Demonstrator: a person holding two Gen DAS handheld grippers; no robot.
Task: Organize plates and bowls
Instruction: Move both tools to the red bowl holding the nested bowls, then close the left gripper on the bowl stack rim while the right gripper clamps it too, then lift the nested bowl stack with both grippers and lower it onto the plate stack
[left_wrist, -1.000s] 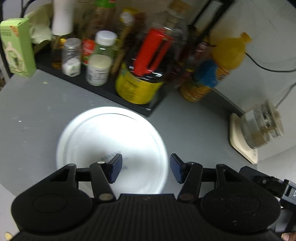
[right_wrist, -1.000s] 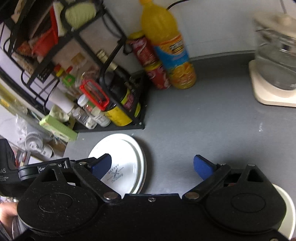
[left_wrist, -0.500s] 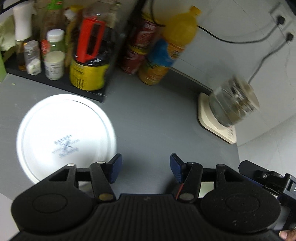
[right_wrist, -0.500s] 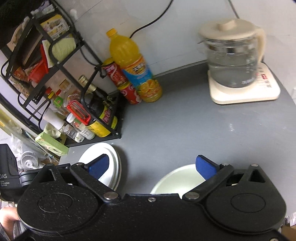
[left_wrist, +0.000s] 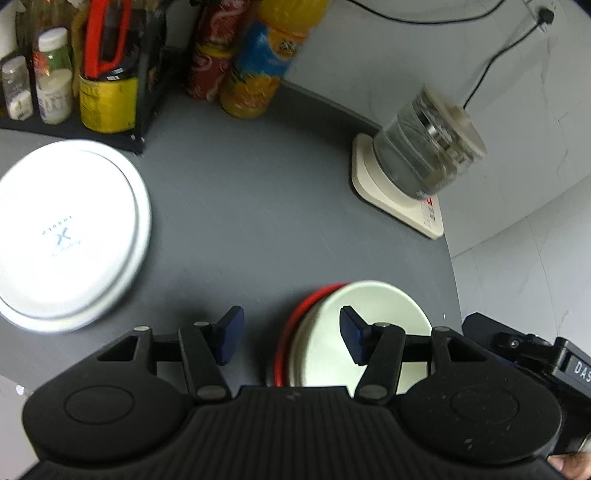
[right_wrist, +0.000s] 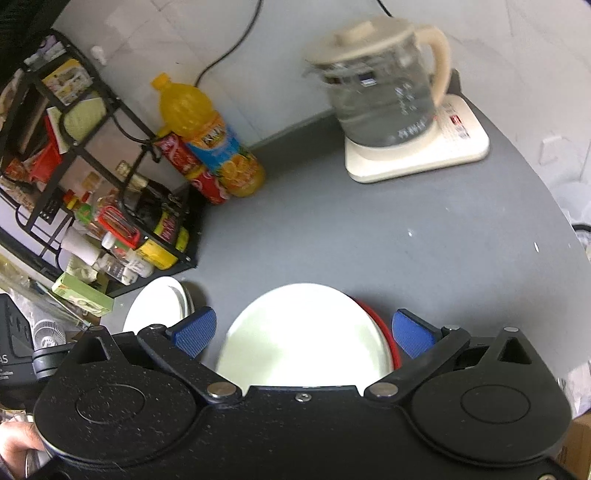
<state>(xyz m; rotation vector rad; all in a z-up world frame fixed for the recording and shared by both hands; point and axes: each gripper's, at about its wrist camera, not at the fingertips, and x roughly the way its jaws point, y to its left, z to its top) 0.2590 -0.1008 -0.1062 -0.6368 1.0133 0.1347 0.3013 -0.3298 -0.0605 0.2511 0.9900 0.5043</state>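
Note:
A stack of white plates (left_wrist: 66, 232) lies on the grey table at the left; in the right wrist view these white plates (right_wrist: 157, 304) show only as a sliver. A pale bowl (left_wrist: 384, 321) sits in or on a red dish (left_wrist: 291, 332) near the table's front; the right wrist view has the pale bowl (right_wrist: 303, 339) and the red dish (right_wrist: 382, 328) too. My left gripper (left_wrist: 290, 336) is open and empty, its right finger over the bowl's left part. My right gripper (right_wrist: 303, 332) is open wide, its fingers either side of the bowl above it.
A black rack (left_wrist: 142, 92) of sauce bottles and jars stands at the back left. Beside it are red cans (right_wrist: 195, 173) and an orange drink bottle (right_wrist: 210, 136). A glass kettle (right_wrist: 384, 88) on its cream base sits at the back right. The table edge (right_wrist: 554, 206) curves on the right.
Both grippers swung right, away from the white plates, which slid to the left of both views. The pale bowl on the red dish came into view under both grippers.

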